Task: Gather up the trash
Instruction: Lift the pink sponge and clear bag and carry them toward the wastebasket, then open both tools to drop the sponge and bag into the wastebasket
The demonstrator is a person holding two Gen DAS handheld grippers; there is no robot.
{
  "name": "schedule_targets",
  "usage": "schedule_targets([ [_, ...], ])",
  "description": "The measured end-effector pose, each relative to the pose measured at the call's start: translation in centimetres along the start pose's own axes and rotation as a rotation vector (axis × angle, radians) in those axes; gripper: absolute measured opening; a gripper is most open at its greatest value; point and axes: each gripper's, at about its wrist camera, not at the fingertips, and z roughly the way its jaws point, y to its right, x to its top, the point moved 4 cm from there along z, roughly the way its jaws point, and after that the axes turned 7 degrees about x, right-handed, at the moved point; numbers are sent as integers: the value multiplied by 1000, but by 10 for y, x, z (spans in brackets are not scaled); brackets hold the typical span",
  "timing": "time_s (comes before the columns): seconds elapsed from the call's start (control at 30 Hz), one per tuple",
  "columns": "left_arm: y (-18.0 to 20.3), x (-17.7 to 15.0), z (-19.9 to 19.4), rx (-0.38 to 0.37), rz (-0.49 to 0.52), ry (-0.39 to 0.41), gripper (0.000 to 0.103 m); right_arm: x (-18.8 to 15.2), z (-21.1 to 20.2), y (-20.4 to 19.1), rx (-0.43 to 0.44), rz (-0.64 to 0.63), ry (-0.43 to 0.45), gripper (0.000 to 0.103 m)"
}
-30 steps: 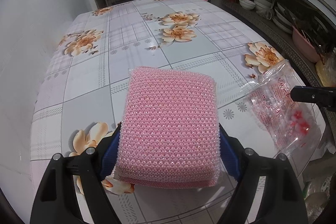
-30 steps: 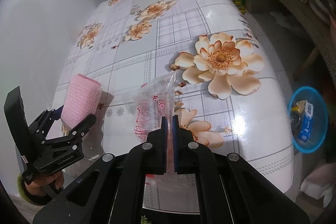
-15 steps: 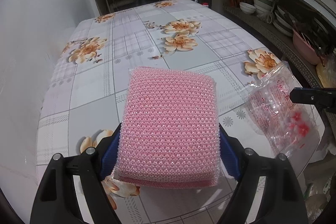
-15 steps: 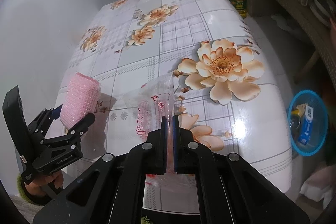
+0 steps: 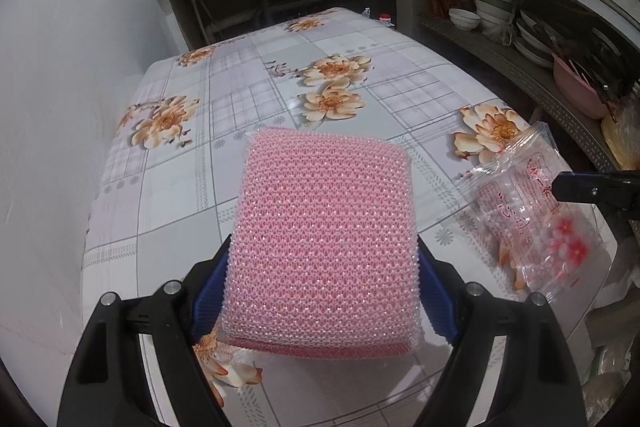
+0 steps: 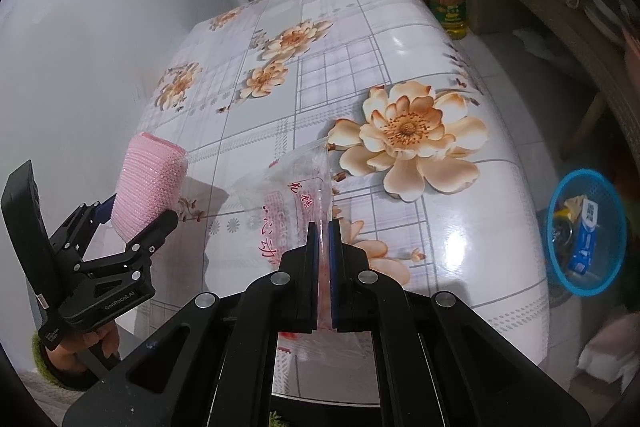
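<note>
While the left gripper [image 5: 322, 283] clamps a knobbly pink sponge [image 5: 324, 239], the right gripper [image 6: 324, 251] pinches a crinkly clear bag [image 6: 288, 207].

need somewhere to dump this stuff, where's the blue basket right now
In the right wrist view, the blue basket sits on the floor off the table's right edge, with some packaging already inside.

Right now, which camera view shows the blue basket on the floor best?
The right wrist view. There the blue basket stands on the floor beside the table, and its rim and the trash inside show. The left wrist view does not show it: the pink sponge fills the middle.
</note>
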Motion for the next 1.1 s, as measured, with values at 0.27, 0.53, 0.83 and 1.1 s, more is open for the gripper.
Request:
schedule_targets([
  [0.27, 22, 11, -4, -13, 47, 22, 80, -2, -19, 20, 18, 45, 49, 3],
  [0.53, 58, 34, -13, -110, 84, 54, 80, -9, -62, 61, 1, 146, 169, 3],
  [0.83, 150, 101, -39, -408, 155, 98, 80, -64, -158, 173, -102, 469, 427, 3],
  [1.1, 263, 131, -19, -656, 212, -83, 80, -149, -189, 289, -225, 817, 484, 3],
])
